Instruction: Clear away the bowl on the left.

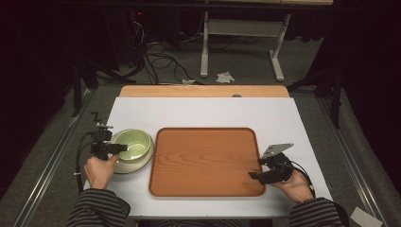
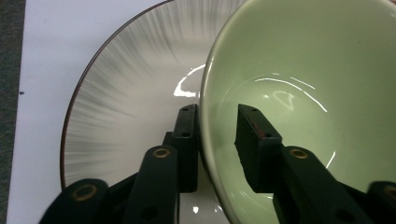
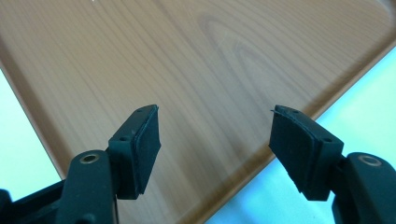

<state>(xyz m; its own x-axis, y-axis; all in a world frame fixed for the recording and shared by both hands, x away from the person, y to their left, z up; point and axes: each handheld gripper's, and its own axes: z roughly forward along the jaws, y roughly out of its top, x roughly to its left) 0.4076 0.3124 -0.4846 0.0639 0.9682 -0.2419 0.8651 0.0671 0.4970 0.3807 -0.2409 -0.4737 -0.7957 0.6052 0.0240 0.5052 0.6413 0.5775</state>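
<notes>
Tool in my left hand straddles the near-left wall of the green bowl: one jaw sits outside the wall, over the plate, and the other is inside the bowl. In the left gripper view the outer pad lies against the wall, while the inner pad looks a little off it, so I can't tell whether the grip is tight. The bowl stands on a pale plate with fine grey streaks and a dark rim line. Bowl and plate sit near the left edge of the bench, toward its near side, just beside the left rim of the wooden tray, which lies in the middle of the white bench top.

My right tool hovers over the tray's near-right corner with its jaws spread wide and nothing between them; in the right gripper view I see the wood grain and the tray's rim below the two pads.
</notes>
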